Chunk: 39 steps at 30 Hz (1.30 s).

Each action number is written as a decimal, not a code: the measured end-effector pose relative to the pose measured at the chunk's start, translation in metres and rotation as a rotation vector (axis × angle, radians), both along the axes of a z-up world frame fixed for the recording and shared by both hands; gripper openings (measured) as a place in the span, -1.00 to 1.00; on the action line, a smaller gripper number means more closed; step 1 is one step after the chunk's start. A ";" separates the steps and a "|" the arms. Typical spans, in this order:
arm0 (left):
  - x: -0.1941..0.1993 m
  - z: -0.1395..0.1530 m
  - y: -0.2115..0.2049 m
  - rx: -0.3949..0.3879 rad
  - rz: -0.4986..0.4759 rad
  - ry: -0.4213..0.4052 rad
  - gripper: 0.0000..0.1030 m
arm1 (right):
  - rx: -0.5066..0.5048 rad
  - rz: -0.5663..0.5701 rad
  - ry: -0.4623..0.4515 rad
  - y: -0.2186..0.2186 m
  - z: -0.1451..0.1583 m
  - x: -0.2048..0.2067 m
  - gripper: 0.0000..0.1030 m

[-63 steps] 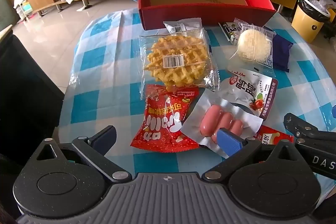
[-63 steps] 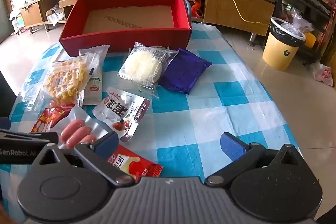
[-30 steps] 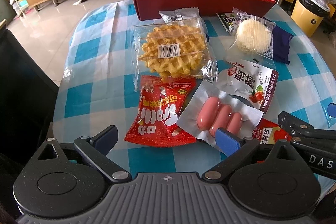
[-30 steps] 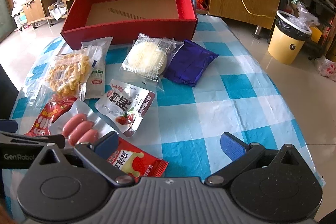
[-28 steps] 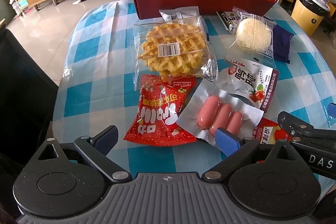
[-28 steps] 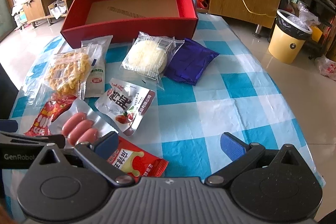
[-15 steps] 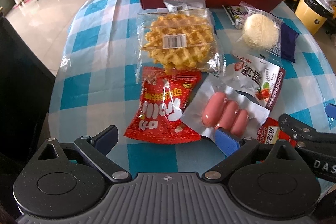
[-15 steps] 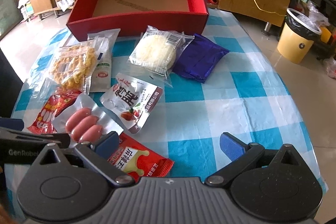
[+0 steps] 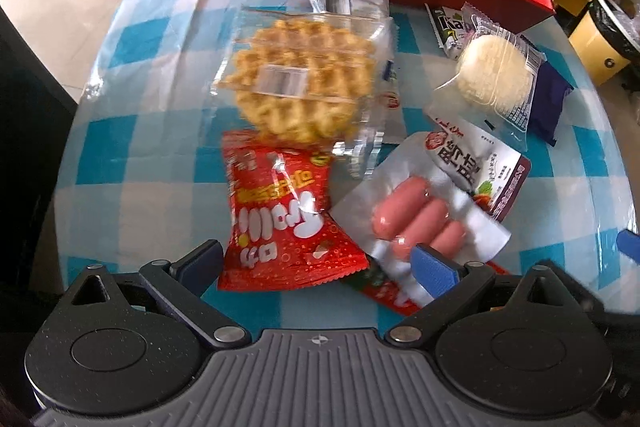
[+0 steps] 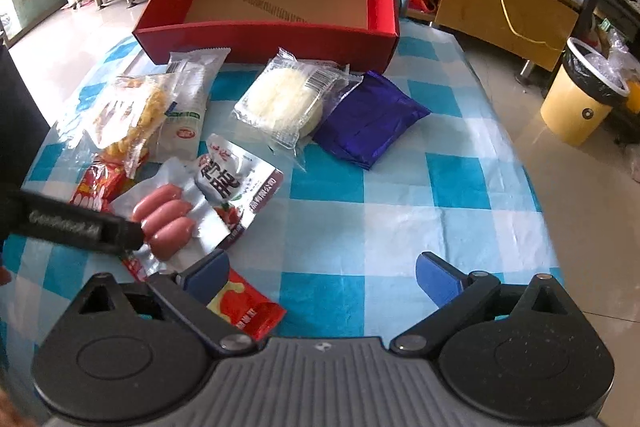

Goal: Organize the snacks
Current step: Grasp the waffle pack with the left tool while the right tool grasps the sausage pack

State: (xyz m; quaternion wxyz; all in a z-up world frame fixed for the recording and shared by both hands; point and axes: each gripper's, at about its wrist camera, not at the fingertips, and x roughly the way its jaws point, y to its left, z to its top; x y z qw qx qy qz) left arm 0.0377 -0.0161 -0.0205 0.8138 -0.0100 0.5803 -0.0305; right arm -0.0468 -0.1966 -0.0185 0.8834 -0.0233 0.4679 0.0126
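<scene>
We see our left gripper (image 9: 316, 261) spread wide and gripping nothing, the red snack bag (image 9: 280, 223) lying between its 2 fingers, the sausage pack (image 9: 416, 223) by the right fingertip. Our right gripper (image 10: 320, 273) has just been closing slightly yet stands wide apart; only bare checked tablecloth (image 10: 400, 223) lies between its fingers, a red sachet (image 10: 244, 305) under the left one. The red box (image 10: 272, 43) sits empty beyond the snacks.
</scene>
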 end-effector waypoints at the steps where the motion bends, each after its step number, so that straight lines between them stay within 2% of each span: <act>1: 0.001 0.001 -0.002 0.003 0.004 -0.004 0.97 | 0.011 0.004 0.000 -0.001 0.000 0.000 0.91; 3: 0.007 0.002 -0.012 0.015 0.015 -0.001 0.98 | 0.037 0.016 0.006 -0.002 -0.002 0.000 0.91; 7: 0.015 0.007 -0.024 0.034 -0.027 -0.014 0.94 | 0.055 0.054 0.025 0.002 -0.007 -0.002 0.90; 11: 0.010 0.012 -0.008 0.052 -0.049 -0.021 0.94 | 0.065 0.092 0.007 0.006 -0.002 -0.002 0.90; 13: 0.009 0.012 0.008 0.058 -0.010 -0.011 0.94 | 0.056 0.121 -0.005 0.012 0.002 0.001 0.90; 17: 0.019 0.006 0.029 0.011 0.100 0.027 0.95 | -0.006 0.195 -0.044 0.026 0.012 0.010 0.89; 20: 0.032 -0.005 0.028 -0.020 0.118 0.054 0.91 | -0.027 0.242 -0.055 0.033 0.015 0.020 0.89; 24: 0.042 -0.008 0.038 -0.067 0.139 0.058 0.90 | -0.006 0.319 -0.024 0.041 0.007 0.033 0.65; 27: 0.048 -0.002 0.047 -0.070 0.151 0.032 0.90 | 0.020 0.343 -0.020 0.047 0.004 0.045 0.57; 31: 0.058 0.012 0.042 -0.055 0.119 0.000 0.95 | 0.010 0.382 -0.039 0.054 0.007 0.054 0.57; 34: 0.078 0.014 0.029 -0.002 0.058 -0.041 0.99 | 0.039 0.399 -0.001 0.058 0.002 0.064 0.57; 37: 0.100 0.009 0.021 0.009 0.025 -0.012 1.00 | 0.069 0.429 0.031 0.060 -0.004 0.070 0.57; 39: 0.105 0.008 0.023 -0.011 0.026 -0.013 1.00 | 0.083 0.450 0.068 0.060 -0.012 0.073 0.57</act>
